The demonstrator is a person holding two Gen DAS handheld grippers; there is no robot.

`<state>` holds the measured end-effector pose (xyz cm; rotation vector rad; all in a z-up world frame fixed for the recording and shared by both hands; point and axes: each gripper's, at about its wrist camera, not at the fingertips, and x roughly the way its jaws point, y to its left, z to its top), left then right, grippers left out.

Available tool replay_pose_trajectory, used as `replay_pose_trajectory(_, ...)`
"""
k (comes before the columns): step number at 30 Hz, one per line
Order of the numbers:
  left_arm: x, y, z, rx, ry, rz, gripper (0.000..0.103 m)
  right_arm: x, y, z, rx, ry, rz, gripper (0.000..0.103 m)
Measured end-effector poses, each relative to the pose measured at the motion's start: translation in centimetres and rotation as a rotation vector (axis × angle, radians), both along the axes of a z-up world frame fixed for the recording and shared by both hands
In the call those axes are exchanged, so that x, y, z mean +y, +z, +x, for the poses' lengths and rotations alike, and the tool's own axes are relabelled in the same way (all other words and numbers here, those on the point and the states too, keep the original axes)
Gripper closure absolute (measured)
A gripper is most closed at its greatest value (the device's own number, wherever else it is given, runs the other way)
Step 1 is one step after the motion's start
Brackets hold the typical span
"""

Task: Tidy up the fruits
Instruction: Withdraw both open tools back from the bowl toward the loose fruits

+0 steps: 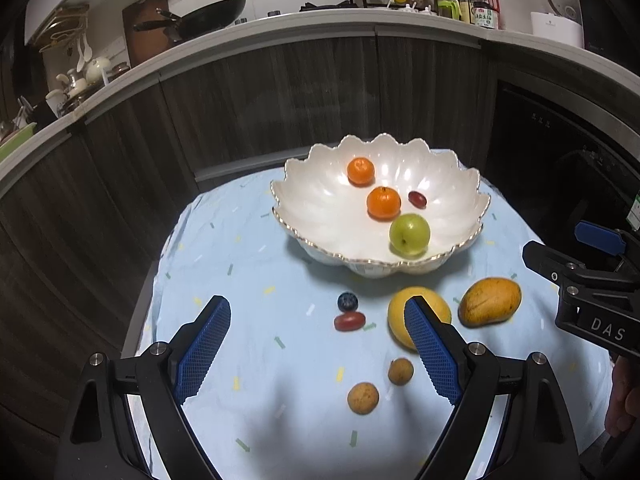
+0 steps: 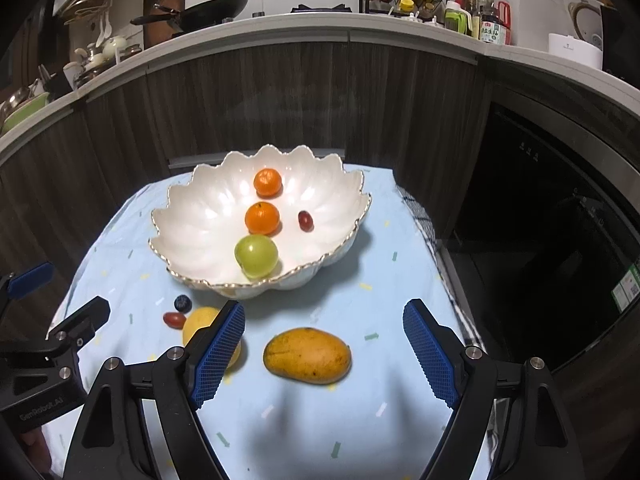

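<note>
A white scalloped bowl (image 1: 320, 216) (image 2: 192, 232) holds two tangerines (image 1: 383, 202) (image 2: 262, 218), a green apple (image 1: 409, 235) (image 2: 256, 256) and a red grape (image 1: 417, 199) (image 2: 305, 220). On the light blue cloth in front lie a mango (image 1: 490, 301) (image 2: 307, 356), a yellow lemon (image 1: 434, 306) (image 2: 200, 322), a blueberry (image 1: 347, 302) (image 2: 182, 303), a red cherry tomato (image 1: 349, 321) (image 2: 174, 319) and two brown longans (image 1: 363, 398). My left gripper (image 1: 318, 332) is open above the cloth near the small fruits. My right gripper (image 2: 324, 338) is open with the mango between its fingers, untouched.
The cloth-covered table (image 1: 248, 264) stands before dark wood cabinets and a white counter with a wok (image 1: 208, 16), bottles (image 1: 480, 4) and dishes. A dark oven front (image 2: 560, 220) is at the right. The table's edges fall off at left and right.
</note>
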<state>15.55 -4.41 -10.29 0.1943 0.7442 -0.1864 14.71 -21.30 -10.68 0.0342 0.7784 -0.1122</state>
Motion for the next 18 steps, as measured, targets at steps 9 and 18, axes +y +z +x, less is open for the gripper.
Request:
replay_pose_trajectory(9, 0.2, -2.0, -0.9, 0.027, 0.016, 0.003, 0.014, 0.2, -1.5, -0.2, 0.023, 0.009, -0.004, 0.021)
replay_pose_trajectory(18, 0.2, -3.3, -1.4, 0.039, 0.026, 0.004, 0.014, 0.3, -2.7, -0.3, 0.039, 0.013, -0.004, 0.021)
